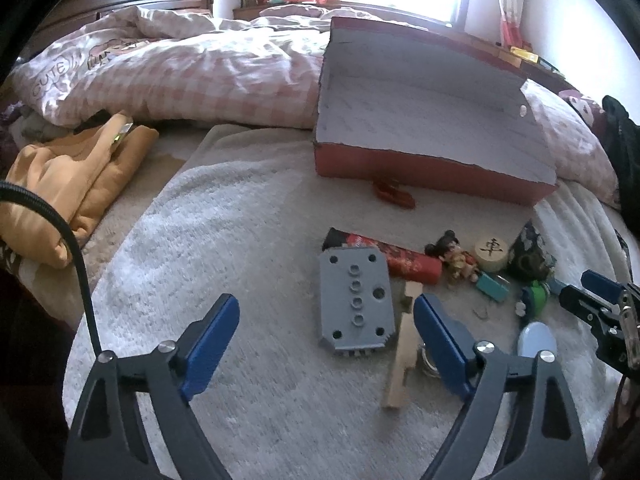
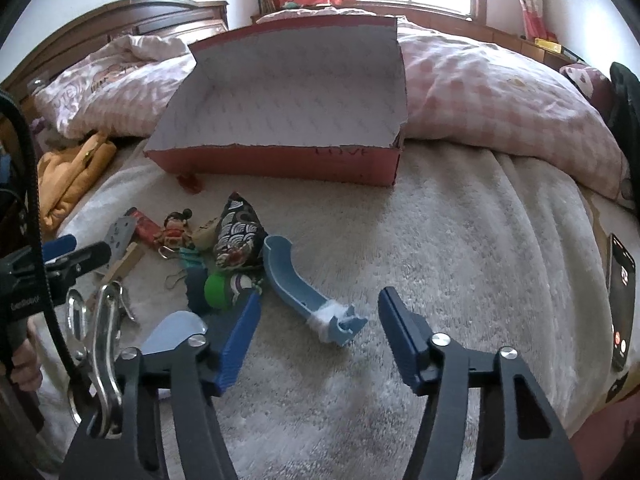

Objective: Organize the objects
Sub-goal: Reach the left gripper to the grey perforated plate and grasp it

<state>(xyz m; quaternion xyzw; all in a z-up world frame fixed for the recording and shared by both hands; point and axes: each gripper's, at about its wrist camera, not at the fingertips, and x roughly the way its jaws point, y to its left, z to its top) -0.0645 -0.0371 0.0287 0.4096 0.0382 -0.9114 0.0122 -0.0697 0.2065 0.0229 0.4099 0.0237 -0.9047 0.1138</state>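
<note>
An open red cardboard box [image 1: 424, 172] [image 2: 280, 164] with a white inside stands on a pale blanket on the bed. In front of it lies a cluster of small items: a grey plate with holes [image 1: 354, 304], a wooden piece [image 1: 404, 356], a red wrapper [image 1: 396, 258], a doll figure [image 1: 456, 256] [image 2: 174, 228], a round chess piece [image 1: 491, 254], a dark patterned pouch [image 2: 238, 236] and a green ball [image 2: 218, 290]. My left gripper [image 1: 327, 300] hovers open over the grey plate. My right gripper [image 2: 320, 300] is open just behind a curved blue plastic piece [image 2: 296, 280], holding nothing.
A pink checked duvet [image 1: 180, 72] is heaped behind the box. An orange garment [image 1: 68, 184] lies at the left. A phone [image 2: 622, 300] with a lit screen rests at the right edge. Shiny metal clips [image 2: 104, 340] lie near my right gripper's left finger.
</note>
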